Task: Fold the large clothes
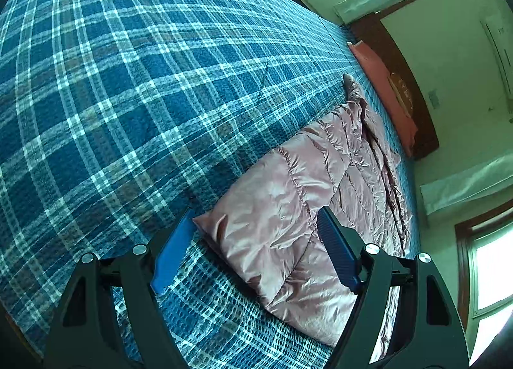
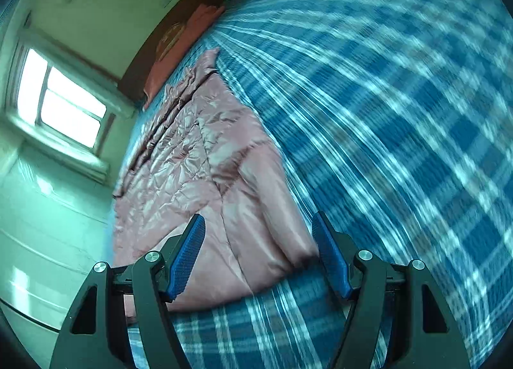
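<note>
A: Where does the left wrist view look from?
B: Low over the bed (image 1: 112, 96), close, facing along the pink quilted jacket (image 1: 288, 208) toward the headboard (image 1: 400, 73) at 2 o'clock.
A: And the right wrist view?
B: Equally near, blurred, headboard at 11 o'clock. Both share jacket, plaid cover, headboard.

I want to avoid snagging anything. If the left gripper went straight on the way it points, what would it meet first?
Most likely the pink quilted coat: its near corner lies between the open fingers of the left gripper, on the plaid bedcover. Depth is unclear.
</note>
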